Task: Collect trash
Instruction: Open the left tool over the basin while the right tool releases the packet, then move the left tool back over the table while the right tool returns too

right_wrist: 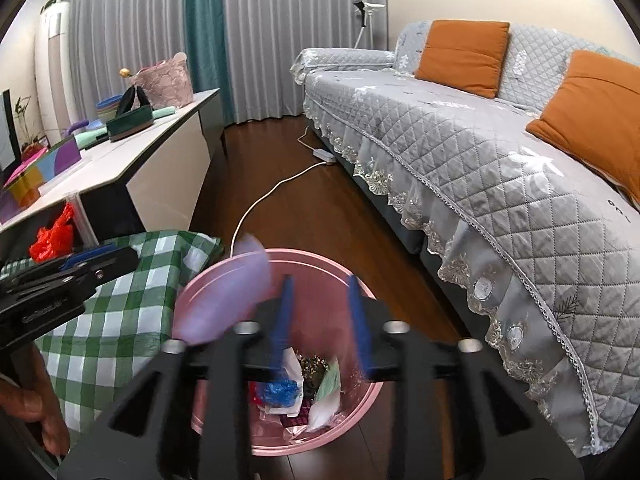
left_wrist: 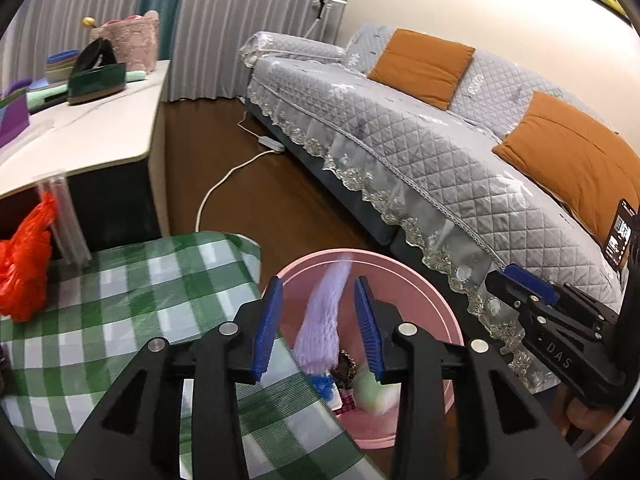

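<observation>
Two handheld grippers hang over one pink bin (right_wrist: 362, 280) on the dark wood floor of a living room. The left gripper (left_wrist: 318, 304) has its blue pads parted a moderate way, pressing on nothing; a lilac plastic bag (left_wrist: 324, 316) shows streaked and blurred between them, over the bin's mouth. The right gripper (right_wrist: 320, 308) shows the same moderate gap, empty, with the bin's contents visible through it. In the right view the lilac bag lies at ten o'clock from that gripper, over the bin's rim.

Inside the bin sit several scraps, too jumbled to count exactly: one crumpled blue piece (right_wrist: 278, 390), one pale green-and-white wrapper (right_wrist: 326, 392), one dark speckled packet (right_wrist: 314, 364).

At nine o'clock from the bin stands one surface under a green checked cloth (left_wrist: 120, 300), with one orange-red bag (left_wrist: 24, 272) at its far edge. Beyond it, at eleven o'clock, one white table (right_wrist: 160, 160) carries assorted items. At two o'clock runs one grey quilted sofa (right_wrist: 460, 140) with two orange cushions, one (right_wrist: 462, 56) nearer the curtains, the other (right_wrist: 588, 108) closer. One white cable (right_wrist: 272, 196) snakes across the floor at twelve.
</observation>
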A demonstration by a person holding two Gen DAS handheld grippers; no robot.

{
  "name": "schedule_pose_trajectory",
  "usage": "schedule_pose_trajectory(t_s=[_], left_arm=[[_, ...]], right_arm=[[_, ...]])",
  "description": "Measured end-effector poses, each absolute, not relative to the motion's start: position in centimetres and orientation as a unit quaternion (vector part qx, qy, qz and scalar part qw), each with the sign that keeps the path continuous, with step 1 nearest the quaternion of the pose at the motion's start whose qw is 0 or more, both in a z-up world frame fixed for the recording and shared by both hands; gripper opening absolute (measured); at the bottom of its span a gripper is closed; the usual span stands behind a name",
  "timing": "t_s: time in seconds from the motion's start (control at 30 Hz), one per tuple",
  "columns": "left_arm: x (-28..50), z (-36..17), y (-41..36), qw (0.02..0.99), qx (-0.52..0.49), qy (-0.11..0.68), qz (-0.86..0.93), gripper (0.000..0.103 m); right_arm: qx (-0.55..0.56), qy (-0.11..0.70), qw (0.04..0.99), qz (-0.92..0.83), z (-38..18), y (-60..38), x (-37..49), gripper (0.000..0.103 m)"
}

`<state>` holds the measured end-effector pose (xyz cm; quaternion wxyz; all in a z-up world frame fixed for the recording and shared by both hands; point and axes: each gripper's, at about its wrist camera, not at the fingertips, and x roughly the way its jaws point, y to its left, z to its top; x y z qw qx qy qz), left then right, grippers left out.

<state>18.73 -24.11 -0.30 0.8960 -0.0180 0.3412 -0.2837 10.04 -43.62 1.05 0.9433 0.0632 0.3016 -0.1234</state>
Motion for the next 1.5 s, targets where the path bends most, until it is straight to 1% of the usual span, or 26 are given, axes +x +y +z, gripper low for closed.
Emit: schedule_pose_trajectory(t_s=[0.07,0.23,0.4,0.5,0.63,0.7,0.77,0.87,0.93,1.13,1.5], left_arm=[[18.3,0.1,-23.4,0.9,-0.018,0.337,-0.277,0.036],[16.9,1.5,-21.1,0.908,-0.017,0.325,-0.263,0.036],[15.1,3.4,-18.2,0.919,-0.014,0.308,-0.246,0.036],[14.0,4.3,-16.6,0.925,-0.011,0.299,-0.235,0.036],[12.7,5.2,-14.0,0.933,-0.006,0.287,-0.215,0.039],[12.3,5.4,-12.4,0.937,-0.006,0.285,-0.2,0.043],[11.8,5.6,-10.7,0.942,-0.01,0.281,-0.183,0.051],[11.1,5.7,-8.3,0.948,-0.015,0.275,-0.161,0.057],[10.5,5.5,-6.5,0.952,-0.022,0.27,-0.139,0.059],[10.2,4.7,-3.2,0.955,-0.041,0.275,-0.101,0.059],[9.7,5.0,-1.7,0.959,-0.04,0.266,-0.092,0.059]], right_arm=[[0.063,0.297,0.945,-0.121,1.4,-43.3,10.1,0.036],[0.066,0.282,0.951,-0.11,2.4,-42.3,9.8,0.046],[0.065,0.258,0.959,-0.103,3.6,-40.9,9.2,0.064],[0.064,0.243,0.962,-0.107,4.5,-39.9,8.9,0.069],[0.063,0.232,0.966,-0.091,5.4,-38.4,8.7,0.07],[0.053,0.229,0.968,-0.083,5.8,-37.4,8.7,0.07],[0.048,0.226,0.971,-0.07,6.1,-36.4,8.6,0.07],[0.046,0.223,0.972,-0.06,6.3,-35.3,8.4,0.075],[0.044,0.222,0.973,-0.054,6.4,-34.7,8.4,0.075],[0.036,0.227,0.973,-0.032,6.3,-33.0,8.5,0.075],[0.029,0.228,0.973,-0.001,6.5,-30.1,9.3,0.074]])
